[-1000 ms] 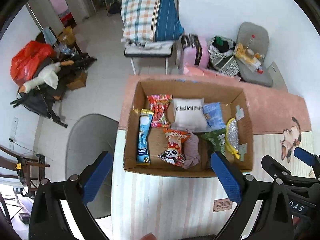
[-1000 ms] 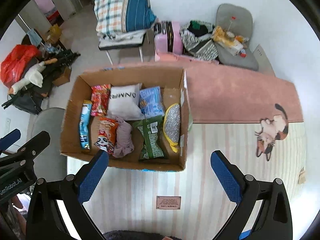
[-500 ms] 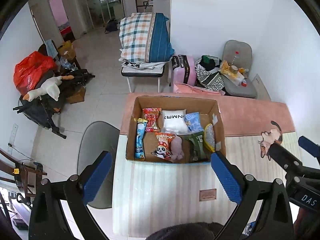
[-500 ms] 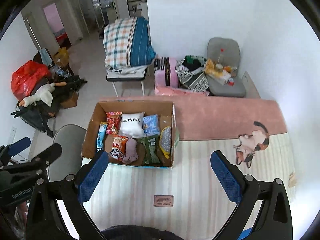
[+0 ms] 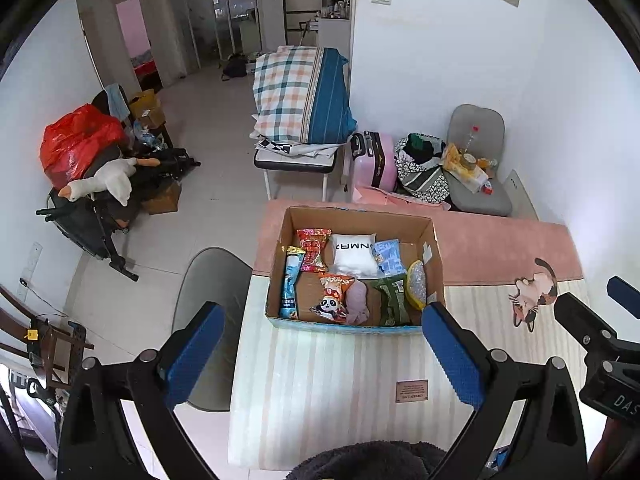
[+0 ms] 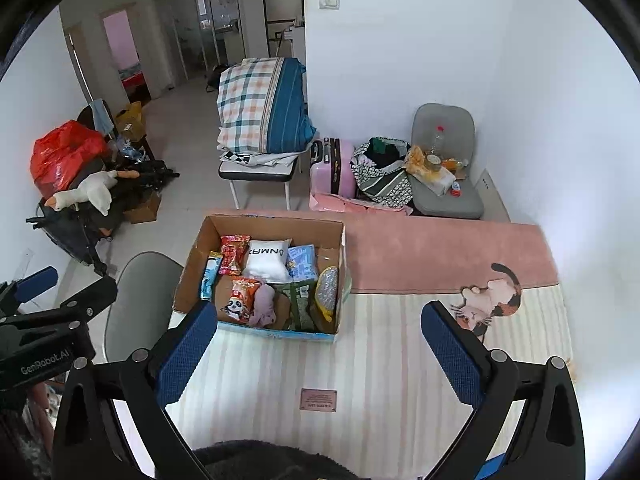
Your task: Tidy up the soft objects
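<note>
An open cardboard box (image 5: 434, 252) stands on a striped mat, also in the right wrist view (image 6: 188, 276). It holds a white pillow pack (image 5: 354, 254), several snack bags, a panda bag (image 5: 332, 300), a pinkish cloth (image 5: 357, 304) and a green bag (image 5: 394, 300). My left gripper (image 5: 320, 356) is open and empty, high above and well back from the box. My right gripper (image 6: 318, 354) is open and empty, likewise high and back; it also shows at the right edge of the left wrist view (image 5: 592, 332).
A striped mat (image 6: 360, 360) with a pink rug (image 6: 440, 252) behind lies under the box. A grey chair (image 5: 208, 280) stands left of the mat. A plaid bundle on a stool (image 5: 300, 100), a pink suitcase (image 5: 374, 160) and a grey seat (image 5: 476, 160) line the wall.
Both grippers have risen and pulled back from the box, so it looks much smaller now. Both stay open and empty. The box contents have not moved.
</note>
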`<state>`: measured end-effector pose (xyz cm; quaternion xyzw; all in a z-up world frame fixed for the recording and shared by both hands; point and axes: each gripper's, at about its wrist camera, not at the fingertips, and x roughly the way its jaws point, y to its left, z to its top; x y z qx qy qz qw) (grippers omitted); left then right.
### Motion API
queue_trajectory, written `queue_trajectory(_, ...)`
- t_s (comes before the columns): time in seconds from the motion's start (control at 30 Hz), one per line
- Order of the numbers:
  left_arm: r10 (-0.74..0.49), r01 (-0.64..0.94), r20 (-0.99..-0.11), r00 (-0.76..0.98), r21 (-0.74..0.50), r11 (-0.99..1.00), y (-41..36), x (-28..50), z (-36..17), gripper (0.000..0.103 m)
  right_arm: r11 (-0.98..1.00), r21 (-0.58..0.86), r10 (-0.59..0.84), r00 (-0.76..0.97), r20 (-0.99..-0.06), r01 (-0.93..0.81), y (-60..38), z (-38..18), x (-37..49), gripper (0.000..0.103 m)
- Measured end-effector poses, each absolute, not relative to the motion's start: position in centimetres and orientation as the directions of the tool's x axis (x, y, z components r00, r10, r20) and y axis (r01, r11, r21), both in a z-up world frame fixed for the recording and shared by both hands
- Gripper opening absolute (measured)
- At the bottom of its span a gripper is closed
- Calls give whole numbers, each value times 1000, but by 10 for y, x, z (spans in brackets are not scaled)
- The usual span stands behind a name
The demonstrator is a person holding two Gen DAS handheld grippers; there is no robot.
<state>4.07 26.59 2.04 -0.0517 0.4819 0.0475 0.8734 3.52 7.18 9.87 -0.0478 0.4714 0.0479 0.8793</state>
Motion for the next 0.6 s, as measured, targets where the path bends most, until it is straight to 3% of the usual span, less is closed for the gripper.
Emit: queue_trajectory(0.6,41,-122,-843,536,-29,992,259,50,9,103,992,-102,-42,564,-825,-76,70,88,48,103)
